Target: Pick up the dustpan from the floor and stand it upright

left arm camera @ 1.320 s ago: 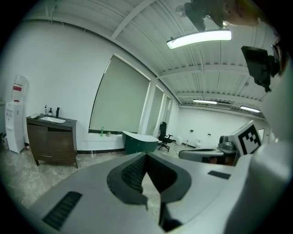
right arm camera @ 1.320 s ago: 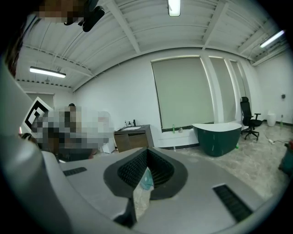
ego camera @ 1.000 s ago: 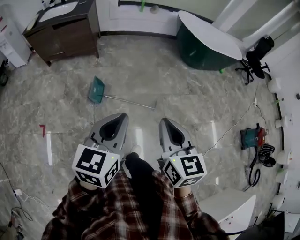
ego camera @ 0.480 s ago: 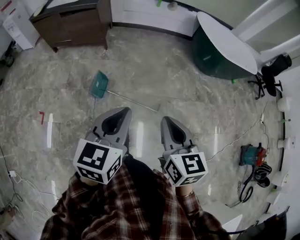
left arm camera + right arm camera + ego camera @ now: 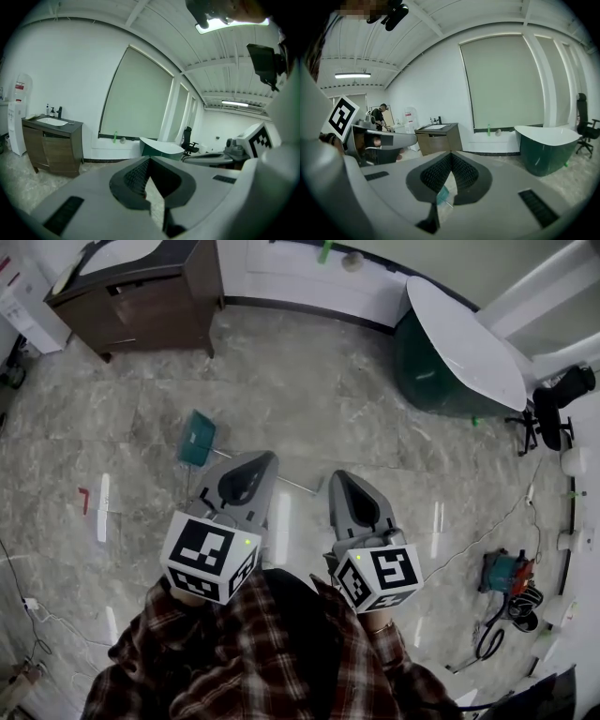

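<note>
The dustpan (image 5: pixel 196 438) lies flat on the floor (image 5: pixel 309 399), teal end to the left, its thin handle (image 5: pixel 295 486) running rightward. A second ago it lay well ahead of the grippers with bare floor between. Now the head view shows it much closer: the tip of the left gripper (image 5: pixel 266 457) overlaps the handle, and the teal end sits just beside that gripper's left flank. The cabinet (image 5: pixel 141 296) and the tub (image 5: pixel 450 352) along the far wall have shifted in the frame as well, while the two grippers keep the same side-by-side pose as before. The left gripper's jaws meet at their tips with nothing between them. The right gripper (image 5: pixel 338 475) is likewise closed and empty. Both are carried above the floor, apart from the dustpan. The middle of the handle is hidden behind the left gripper — only a short bit next to the teal end and the far end, between the two grippers, can be seen. In the right gripper view just a teal sliver of the dustpan shows through the gap below the closed tips. The left gripper view shows only a strip of floor through its own gap. The person's plaid sleeves (image 5: pixel 234 662) are cut off by the bottom edge of the head view.
</note>
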`<state>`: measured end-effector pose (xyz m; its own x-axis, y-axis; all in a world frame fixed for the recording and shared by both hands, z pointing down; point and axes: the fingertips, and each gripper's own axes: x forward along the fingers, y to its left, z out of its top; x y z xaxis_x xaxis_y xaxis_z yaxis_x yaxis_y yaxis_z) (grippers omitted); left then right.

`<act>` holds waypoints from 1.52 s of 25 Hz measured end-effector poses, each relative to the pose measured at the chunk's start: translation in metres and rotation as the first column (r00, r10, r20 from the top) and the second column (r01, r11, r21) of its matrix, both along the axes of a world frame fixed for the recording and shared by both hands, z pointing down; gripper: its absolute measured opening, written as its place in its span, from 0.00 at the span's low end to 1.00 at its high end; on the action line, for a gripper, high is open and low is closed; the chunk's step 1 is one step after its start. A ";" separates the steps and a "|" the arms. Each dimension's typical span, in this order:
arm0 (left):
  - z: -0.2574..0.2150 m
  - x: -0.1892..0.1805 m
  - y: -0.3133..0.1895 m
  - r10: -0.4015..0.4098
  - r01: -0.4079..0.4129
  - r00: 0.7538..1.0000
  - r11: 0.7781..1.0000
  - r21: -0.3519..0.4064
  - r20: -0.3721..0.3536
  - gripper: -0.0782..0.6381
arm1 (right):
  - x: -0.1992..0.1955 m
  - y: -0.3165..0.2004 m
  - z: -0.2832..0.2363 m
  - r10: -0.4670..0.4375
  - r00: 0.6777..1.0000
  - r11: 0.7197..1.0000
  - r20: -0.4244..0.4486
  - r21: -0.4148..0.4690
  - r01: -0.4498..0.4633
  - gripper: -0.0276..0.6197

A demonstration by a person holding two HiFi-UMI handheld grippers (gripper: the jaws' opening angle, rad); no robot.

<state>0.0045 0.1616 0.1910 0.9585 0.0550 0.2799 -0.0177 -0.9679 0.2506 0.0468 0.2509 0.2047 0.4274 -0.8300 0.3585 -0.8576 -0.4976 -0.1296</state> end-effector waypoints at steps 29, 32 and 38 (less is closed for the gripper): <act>0.077 0.140 -0.069 -0.104 0.117 0.977 0.991 -0.062 0.185 0.11 | 0.171 -0.044 0.074 0.042 0.975 0.998 0.217 -0.052 -0.031 0.17; 0.087 0.149 -0.065 -0.080 0.095 0.978 0.993 -0.071 0.195 0.11 | 0.176 -0.036 0.090 0.061 0.963 0.996 0.264 -0.071 -0.044 0.26; 0.116 0.163 -0.066 -0.040 0.061 0.974 0.994 -0.086 0.224 0.11 | 0.190 -0.025 0.137 0.138 0.940 0.985 0.313 -0.142 -0.098 0.27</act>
<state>0.1670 0.0959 0.3070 0.8753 0.0436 0.4816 -0.1309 -0.9374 0.3227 0.2364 0.2261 0.3421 0.3655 -0.7216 0.5879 -0.7148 -0.6222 -0.3193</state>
